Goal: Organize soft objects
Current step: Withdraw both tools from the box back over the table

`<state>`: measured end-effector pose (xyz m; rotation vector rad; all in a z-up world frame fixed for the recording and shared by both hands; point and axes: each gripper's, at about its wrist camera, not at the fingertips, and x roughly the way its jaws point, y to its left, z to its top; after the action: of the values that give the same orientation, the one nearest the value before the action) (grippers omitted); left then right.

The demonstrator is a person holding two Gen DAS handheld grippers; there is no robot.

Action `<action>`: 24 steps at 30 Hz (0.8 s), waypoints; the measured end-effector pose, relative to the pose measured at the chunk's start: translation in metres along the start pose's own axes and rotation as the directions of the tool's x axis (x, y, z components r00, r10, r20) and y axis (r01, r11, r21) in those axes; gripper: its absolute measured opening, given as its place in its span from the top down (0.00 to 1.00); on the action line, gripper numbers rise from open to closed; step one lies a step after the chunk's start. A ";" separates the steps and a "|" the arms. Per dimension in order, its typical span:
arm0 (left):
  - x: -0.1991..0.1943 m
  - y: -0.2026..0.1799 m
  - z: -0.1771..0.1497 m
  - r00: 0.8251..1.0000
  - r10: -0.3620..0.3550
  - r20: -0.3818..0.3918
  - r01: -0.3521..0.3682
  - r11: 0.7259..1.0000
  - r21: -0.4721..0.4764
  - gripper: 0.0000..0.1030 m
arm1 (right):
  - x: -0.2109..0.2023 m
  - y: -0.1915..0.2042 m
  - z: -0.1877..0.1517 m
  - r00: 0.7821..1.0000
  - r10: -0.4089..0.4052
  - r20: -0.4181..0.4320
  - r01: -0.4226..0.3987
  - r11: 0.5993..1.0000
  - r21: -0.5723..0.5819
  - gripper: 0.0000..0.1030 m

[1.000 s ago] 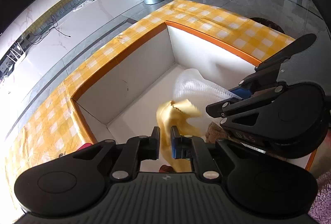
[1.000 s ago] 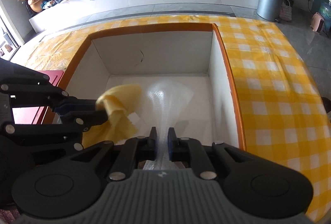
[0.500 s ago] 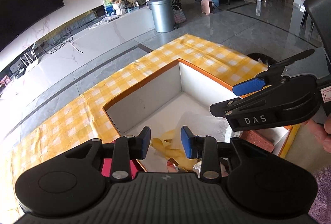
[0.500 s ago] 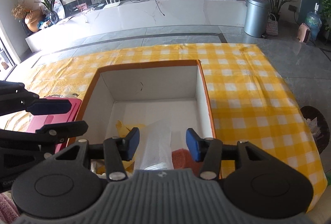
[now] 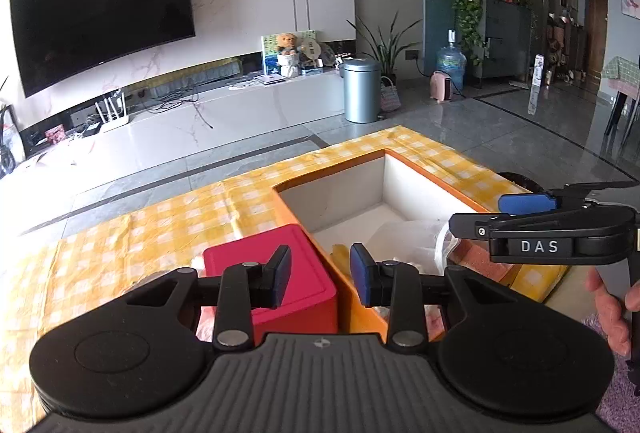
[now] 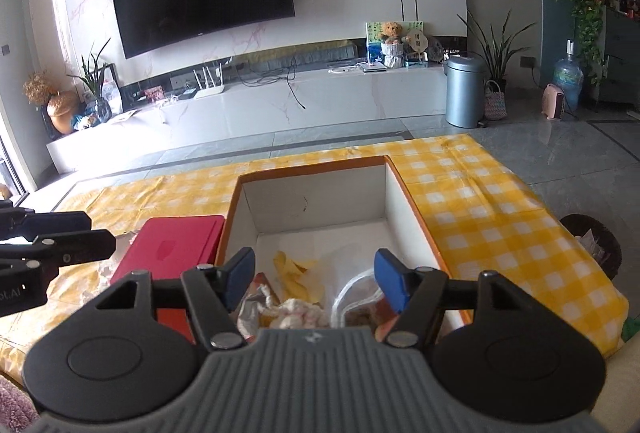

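while both grippers hang above the table with nothing in them, the soft objects lie inside the open orange-rimmed box (image 6: 412,201) with white inner walls. the left gripper (image 5: 320,275) has its blue-padded fingers apart and empty, and its jaws have just been opening. the right gripper (image 6: 316,277) stands wider, also empty, its jaws having just been opening too. on the box floor lies a yellow cloth (image 6: 294,275), crumpled, its long axis running roughly from the near side toward the far wall. just beside it to the right sits a clear bubble-wrap bag (image 6: 356,289), slumped in a loose heap, so which way it points cannot be told. a crumpled white wad (image 6: 296,313) lies at the near edge. these things look light, limp and easily creased; the plastic may be slippery, so a pinch on a raised fold or bunched edge seems best. a red box (image 6: 176,245) sits just beside the big box on the yellow checked tablecloth (image 6: 500,225).
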<state>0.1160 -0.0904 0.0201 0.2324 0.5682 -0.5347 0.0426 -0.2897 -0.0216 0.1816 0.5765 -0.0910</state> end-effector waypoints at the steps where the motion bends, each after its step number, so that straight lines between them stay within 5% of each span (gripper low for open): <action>1: -0.004 0.004 -0.005 1.000 0.009 0.000 -0.009 1.000 -0.010 0.62 | -0.005 0.004 -0.006 1.000 0.006 0.010 -0.006 1.000 0.006 0.36; 8: -0.032 0.041 -0.045 0.996 0.080 -0.036 -0.084 0.989 -0.120 0.62 | -0.024 0.046 -0.043 0.999 0.029 0.035 -0.029 1.000 -0.011 0.35; 24: -0.067 0.127 -0.118 0.979 0.145 -0.141 -0.182 0.933 -0.310 0.62 | 0.013 0.136 -0.079 0.980 0.146 -0.132 -0.162 0.979 -0.121 0.37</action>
<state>0.0840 0.0857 -0.0314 -0.0015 0.7334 -0.2607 0.0293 -0.1416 -0.0741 0.1041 0.6870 0.1093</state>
